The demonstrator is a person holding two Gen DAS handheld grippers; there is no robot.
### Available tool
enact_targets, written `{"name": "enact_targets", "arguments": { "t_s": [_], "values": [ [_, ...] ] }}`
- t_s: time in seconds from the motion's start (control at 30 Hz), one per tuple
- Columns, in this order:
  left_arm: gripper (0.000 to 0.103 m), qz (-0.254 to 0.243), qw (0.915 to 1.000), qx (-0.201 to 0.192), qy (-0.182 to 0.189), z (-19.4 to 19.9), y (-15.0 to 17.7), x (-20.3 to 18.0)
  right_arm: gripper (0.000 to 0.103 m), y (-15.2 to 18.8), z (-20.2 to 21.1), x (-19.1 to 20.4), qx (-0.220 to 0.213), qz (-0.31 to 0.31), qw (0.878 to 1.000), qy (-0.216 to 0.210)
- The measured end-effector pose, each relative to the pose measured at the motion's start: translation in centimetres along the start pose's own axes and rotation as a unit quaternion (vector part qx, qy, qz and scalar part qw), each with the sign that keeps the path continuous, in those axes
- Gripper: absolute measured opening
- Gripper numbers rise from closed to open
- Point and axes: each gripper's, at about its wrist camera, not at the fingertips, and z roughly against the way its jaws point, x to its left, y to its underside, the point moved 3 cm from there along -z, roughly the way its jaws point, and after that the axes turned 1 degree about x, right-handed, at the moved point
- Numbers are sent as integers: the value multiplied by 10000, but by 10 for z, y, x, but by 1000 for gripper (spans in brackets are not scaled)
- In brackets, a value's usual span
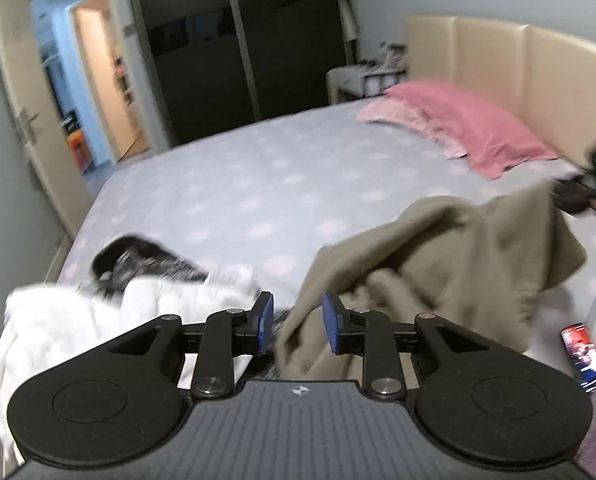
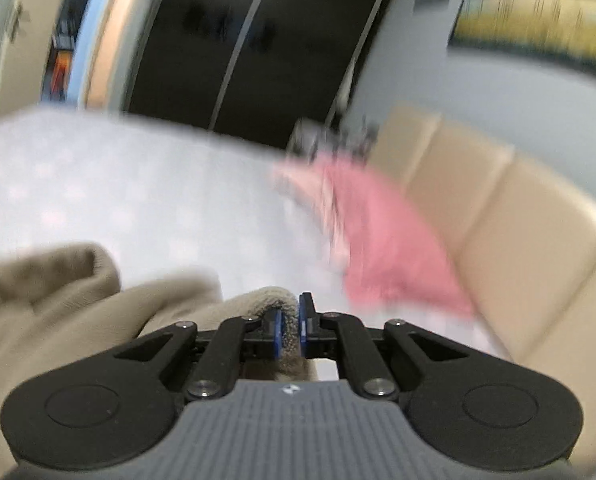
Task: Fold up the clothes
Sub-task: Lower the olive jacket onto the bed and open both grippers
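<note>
A beige fleece garment (image 1: 457, 256) lies rumpled on the near right of the bed, one end lifted toward the right edge of the view. My left gripper (image 1: 298, 322) hangs over its near edge, open; the cloth's edge shows in the gap and the blue pads do not press on it. My right gripper (image 2: 291, 320) is shut on a fold of the beige garment (image 2: 78, 312), which trails away to the left beneath it. The right wrist view is blurred.
A white garment (image 1: 78, 320) and a dark patterned one (image 1: 138, 260) are piled at the near left. The bed (image 1: 258, 184) has a pale dotted sheet, pink pillows (image 1: 465, 124) and a cream headboard (image 1: 517, 72). A phone (image 1: 581, 356) lies at the right. A dark wardrobe (image 1: 238, 40) and an open door (image 1: 22, 100) stand behind.
</note>
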Motion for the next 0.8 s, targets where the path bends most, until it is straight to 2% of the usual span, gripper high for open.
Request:
{"name": "enact_targets", "arguments": {
  "t_s": [0.03,0.1,0.17,0.2,0.23,0.33,0.4,0.53,0.6,0.73,0.8],
  "values": [
    [33,55,9999,72,-75,-6,3,6,10,16,-9,-1,187,59,9998,10],
    [53,187,9991,217,-328,-16,10,24,13,43,-15,-6,290,133,9994,142],
    [58,296,9971,347,-612,-25,22,34,24,61,-11,-10,315,129,9991,259],
    [62,376,9958,438,-716,-28,28,37,36,65,-6,-11,252,115,9993,252],
    [63,456,9942,529,-818,-31,35,40,44,69,-1,-11,162,96,9996,217],
    [65,846,9883,759,-1016,-42,51,54,53,71,17,-11,-117,27,9999,44],
    [67,1099,9833,867,-1166,-51,57,65,57,70,29,-4,-338,-15,9993,-187],
    [68,1521,9723,1123,-1376,-74,68,83,57,69,29,28,-448,16,9959,-787],
    [70,1694,9676,1279,-1365,-90,73,91,57,67,28,45,-488,180,9945,-912],
    [71,1824,9591,1603,-1455,-126,84,102,57,63,20,69,-467,409,9923,-1070],
    [69,1984,9522,1753,-1522,-141,89,107,57,59,17,75,-460,418,9919,-1110]
  ]
}}
